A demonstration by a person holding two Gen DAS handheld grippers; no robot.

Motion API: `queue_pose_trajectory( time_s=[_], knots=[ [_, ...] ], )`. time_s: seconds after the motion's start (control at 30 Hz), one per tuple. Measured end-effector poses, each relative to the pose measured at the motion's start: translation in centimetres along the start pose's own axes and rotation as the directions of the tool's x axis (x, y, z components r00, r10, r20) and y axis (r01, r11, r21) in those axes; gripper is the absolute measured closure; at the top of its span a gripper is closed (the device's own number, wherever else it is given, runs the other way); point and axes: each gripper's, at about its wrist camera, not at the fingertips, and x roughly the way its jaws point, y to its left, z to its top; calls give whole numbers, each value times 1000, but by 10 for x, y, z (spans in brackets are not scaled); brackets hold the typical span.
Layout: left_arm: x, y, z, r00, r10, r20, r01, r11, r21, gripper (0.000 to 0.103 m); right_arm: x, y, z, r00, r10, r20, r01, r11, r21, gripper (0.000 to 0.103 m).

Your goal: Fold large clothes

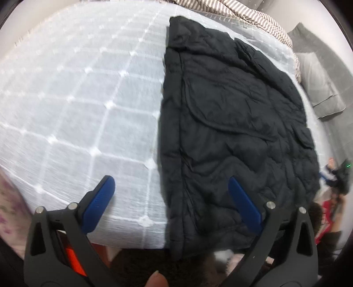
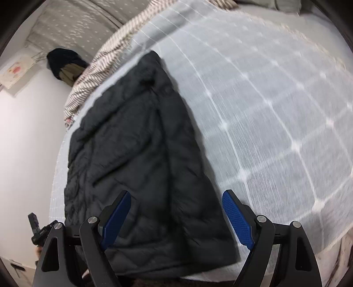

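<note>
A black quilted jacket (image 1: 231,123) lies folded lengthwise on a pale bed cover with a white grid (image 1: 77,99). Its hem hangs slightly over the near bed edge. My left gripper (image 1: 171,183) hovers open above the jacket's near left edge, one blue pad over the cover and the other over the jacket. In the right wrist view the jacket (image 2: 136,154) runs from near to far. My right gripper (image 2: 176,196) stands open above the jacket's near right corner, with nothing between its pads. Both views are motion-blurred.
A striped blanket (image 1: 242,13) is bunched at the far end of the bed. Grey pillows (image 1: 317,72) lie by the wall on the right. A dark garment (image 2: 64,64) lies beyond the striped blanket (image 2: 97,68). A dark rug (image 1: 136,262) lies below the bed edge.
</note>
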Motion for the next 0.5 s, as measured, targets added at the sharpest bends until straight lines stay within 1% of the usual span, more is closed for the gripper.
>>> queue_pose_trajectory(
  time_s=[0.07, 0.17, 0.23, 0.3, 0.37, 0.4, 0.43, 0.47, 0.5],
  knots=[
    [10, 4, -2, 997, -66, -31, 65, 998, -25, 1, 6, -7, -7, 1000, 22, -20, -22, 1000, 15, 17],
    [20, 0, -2, 993, -99, -59, 98, 995, -19, 1, 15, -12, -14, 998, 52, -41, -50, 998, 37, 17],
    [28, -4, -1, 986, -144, -89, 142, 989, -28, 1, 18, -10, -16, 997, 63, -33, -62, 997, 38, 16],
    [36, -5, -3, 970, -214, -117, 208, 976, -62, 1, 19, -9, -16, 996, 82, -27, -81, 995, 50, 16],
    [43, -4, -6, 947, -303, -108, 289, 949, -129, 1, 22, -9, -17, 992, 123, -34, -121, 991, 59, 16],
    [44, -4, -6, 941, -322, -104, 307, 941, -142, 1, 22, -9, -18, 989, 141, -35, -138, 988, 61, 16],
    [45, -6, -7, 931, -352, -97, 336, 929, -154, 3, 23, -8, -19, 987, 159, -35, -157, 986, 62, 16],
    [45, -7, -9, 917, -389, -93, 370, 913, -170, 6, 24, -8, -20, 982, 187, -34, -184, 981, 66, 16],
    [46, -9, -10, 907, -411, -91, 391, 902, -184, 10, 25, -7, -22, 979, 201, -31, -198, 978, 68, 17]
  ],
)
